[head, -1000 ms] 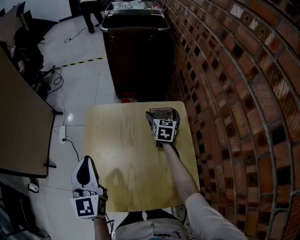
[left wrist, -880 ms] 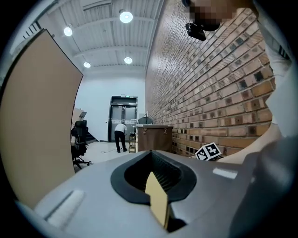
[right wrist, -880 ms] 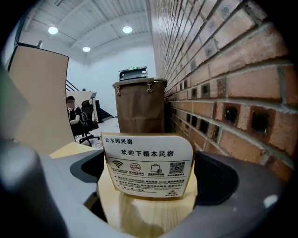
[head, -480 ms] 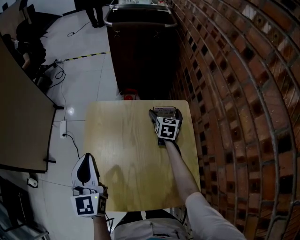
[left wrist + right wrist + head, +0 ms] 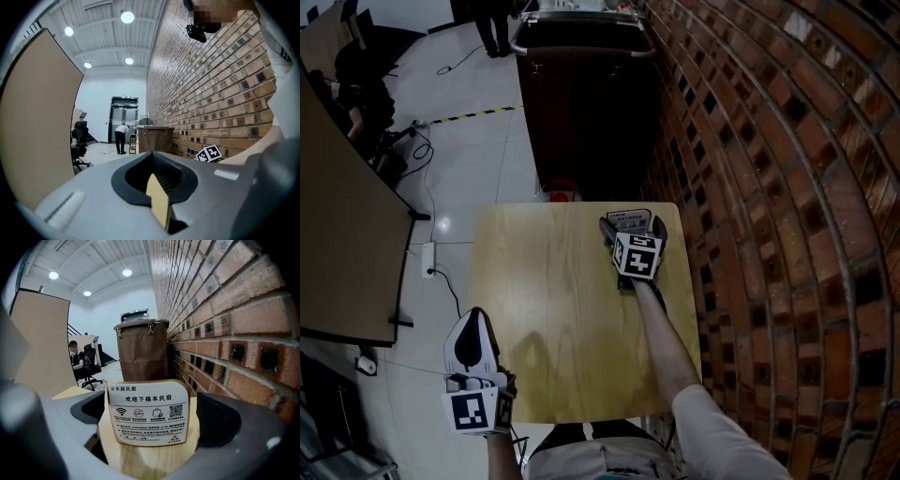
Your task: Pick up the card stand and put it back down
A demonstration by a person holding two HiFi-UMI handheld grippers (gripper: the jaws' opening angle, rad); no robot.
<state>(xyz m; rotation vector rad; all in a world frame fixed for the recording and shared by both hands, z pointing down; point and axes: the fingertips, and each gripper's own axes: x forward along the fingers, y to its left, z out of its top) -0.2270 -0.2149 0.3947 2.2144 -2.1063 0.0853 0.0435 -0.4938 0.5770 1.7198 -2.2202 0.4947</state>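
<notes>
I look down on the wood surface (image 5: 553, 309). My left claw (image 5: 472, 323) hangs off its near left edge, jaws pinched together. My right claw (image 5: 633, 223) is at the far right corner, squeezing the little card stand (image 5: 628, 217) between its jaws.

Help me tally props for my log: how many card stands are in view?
1. The card stand is between the jaws of the right hand-held gripper, near the wooden table's far right corner. The gripper covers some tabletop, though.
</notes>
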